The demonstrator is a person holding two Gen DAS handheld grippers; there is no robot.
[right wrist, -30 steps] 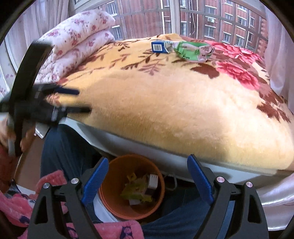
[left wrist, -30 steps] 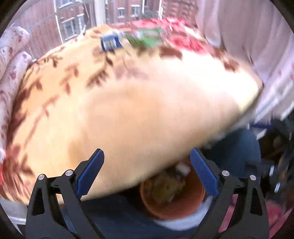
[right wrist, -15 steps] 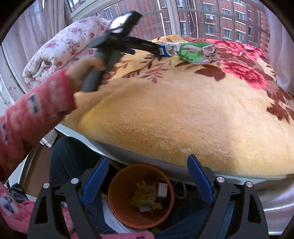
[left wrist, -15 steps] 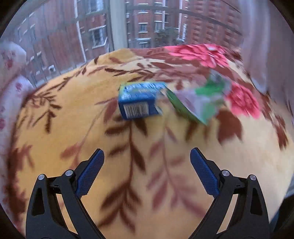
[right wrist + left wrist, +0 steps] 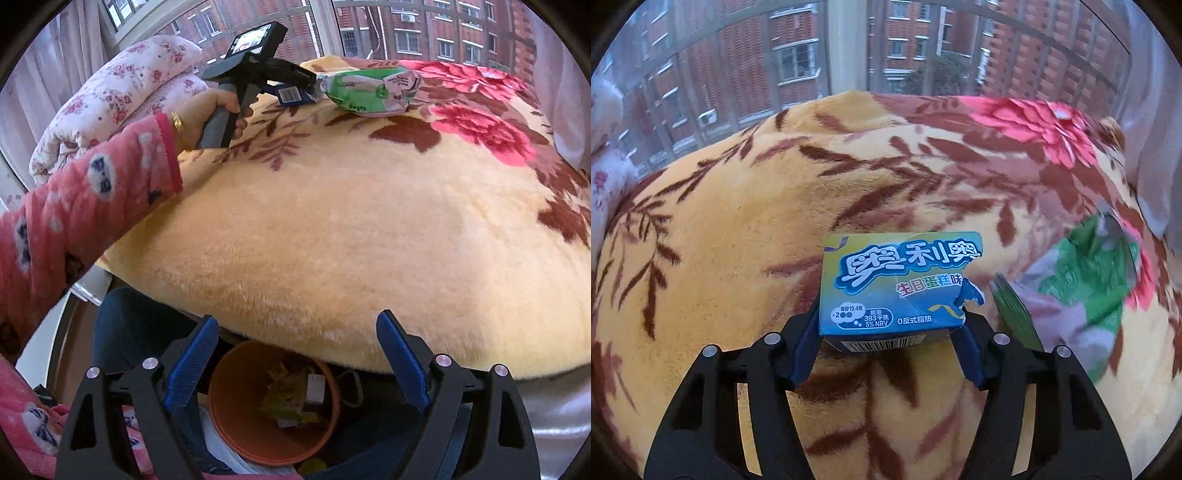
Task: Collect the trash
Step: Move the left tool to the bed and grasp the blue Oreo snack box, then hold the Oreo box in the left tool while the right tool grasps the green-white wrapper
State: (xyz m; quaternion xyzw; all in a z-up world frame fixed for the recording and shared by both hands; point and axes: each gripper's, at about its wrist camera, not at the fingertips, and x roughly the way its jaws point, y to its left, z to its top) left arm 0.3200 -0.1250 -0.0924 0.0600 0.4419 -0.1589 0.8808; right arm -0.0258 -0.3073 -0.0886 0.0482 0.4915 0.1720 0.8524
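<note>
A torn blue Oreo box (image 5: 897,291) lies on the floral blanket (image 5: 738,229). My left gripper (image 5: 890,339) has its blue pads against both sides of the box. A crumpled green wrapper (image 5: 1078,280) lies just right of it. In the right wrist view the left gripper (image 5: 291,83) reaches the blue box (image 5: 290,95) beside the green wrapper (image 5: 369,92) at the far side of the bed. My right gripper (image 5: 293,354) is open and empty, above an orange bin (image 5: 229,413) holding some trash.
A folded floral quilt (image 5: 110,96) lies at the bed's far left. Windows stand behind the bed. A curtain (image 5: 1156,129) hangs at the right. The bin sits on the floor by the bed's near edge, next to the person's legs.
My left gripper swung from over the bin across the bed to the blue box and closed its jaws around it. My right gripper stayed above the bin.
</note>
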